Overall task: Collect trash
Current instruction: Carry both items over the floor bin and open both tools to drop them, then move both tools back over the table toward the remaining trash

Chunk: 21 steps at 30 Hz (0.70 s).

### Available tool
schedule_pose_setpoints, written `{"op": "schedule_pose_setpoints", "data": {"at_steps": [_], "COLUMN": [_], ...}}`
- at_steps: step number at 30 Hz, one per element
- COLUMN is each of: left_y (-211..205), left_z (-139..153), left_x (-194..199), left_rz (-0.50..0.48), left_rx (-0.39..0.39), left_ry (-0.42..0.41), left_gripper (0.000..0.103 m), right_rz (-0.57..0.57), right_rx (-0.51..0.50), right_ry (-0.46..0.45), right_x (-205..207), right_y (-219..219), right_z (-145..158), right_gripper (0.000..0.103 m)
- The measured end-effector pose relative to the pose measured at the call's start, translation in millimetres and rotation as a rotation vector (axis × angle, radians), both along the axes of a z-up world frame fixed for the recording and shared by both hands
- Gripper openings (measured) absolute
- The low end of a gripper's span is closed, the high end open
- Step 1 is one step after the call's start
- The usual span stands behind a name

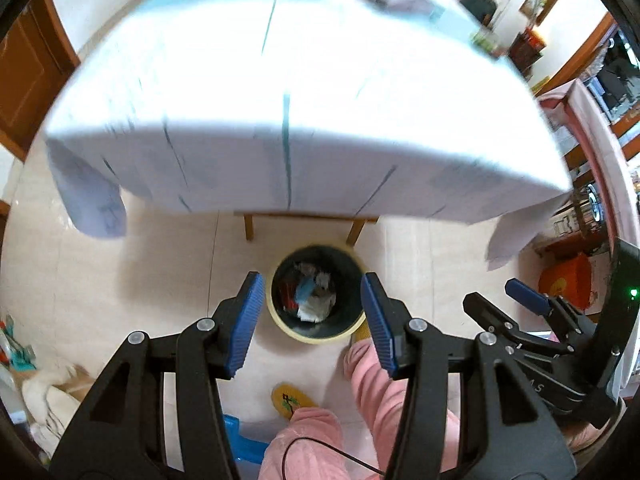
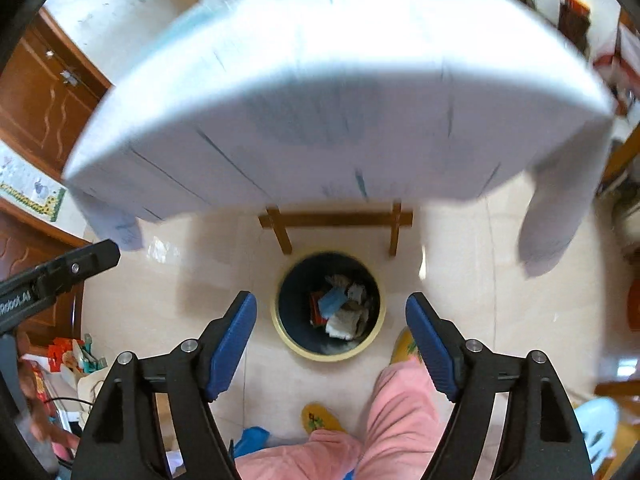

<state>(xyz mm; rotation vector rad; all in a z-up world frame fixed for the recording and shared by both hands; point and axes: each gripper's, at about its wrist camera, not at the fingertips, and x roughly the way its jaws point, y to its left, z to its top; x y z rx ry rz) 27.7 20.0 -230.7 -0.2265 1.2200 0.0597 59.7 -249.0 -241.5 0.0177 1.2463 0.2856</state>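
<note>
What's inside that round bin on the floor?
The bin holds crumpled trash: whitish paper scraps, a blue piece, something red. What lies beneath that top layer is covered. Both tongs, left and right, are open and empty above it.

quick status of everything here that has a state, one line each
left gripper: jaws open, holding nothing, above the bin
right gripper: jaws open, holding nothing, above the bin
trash bin: upright on the floor, no lid, partly filled with trash
trash: lying inside the bin
table: covered with a white cloth, blurred
</note>
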Motion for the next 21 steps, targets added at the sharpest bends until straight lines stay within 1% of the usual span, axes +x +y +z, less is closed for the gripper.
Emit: {"op": "schedule_pose_setpoints", "data": {"at_steps": [1,5,6,8,10,12,14,17,19,21], "left_y": [-2,-5,-6,-8,-12,-16,-19,-28,-29,-28], "left_z": [21,84,100,126,147,166,176,190,194,191], "left_x": [-1,7,11,17,24,35,46,63,78,96], "left_rz": [-0.002,-0.010,-0.013,-0.022,-0.033,-0.034,-0.031,-0.031,-0.017,0.009], "left_rx": [0.004,0.010,0.011,0.006,-0.004,-0.002,0.006,0.026,0.055,0.081], "left_ry": [-0.027,-0.094,-0.112,-0.139,-0.155,-0.164,-0.174,-0.172,-0.159,-0.148], "left_gripper": [0.047,0.047,0.047,0.047,0.048,0.048,0.048,0.048,0.048,0.048], "right_rz": [0.009,0.021,0.019,0.012,-0.002,-0.017,-0.026,-0.033,-0.019,-0.013], "right_rx": [0.003,0.019,0.026,0.035,0.038,0.039,0.037,0.009,0.008,-0.009], "right_ry": [-0.023,-0.116,-0.135,-0.176,-0.218,-0.241,-0.249,-0.260,-0.244,-0.255], "right_x": [0,7,9,17,29,40,56,79,96,114], "right_y": [0,-3,-6,-11,-17,-23,-31,-39,-46,-52], "right_z": [19,87,100,130,157,179,198,219,225,225], "right_gripper": [0.079,0.079,0.079,0.079,0.079,0.079,0.079,0.079,0.079,0.079]}}
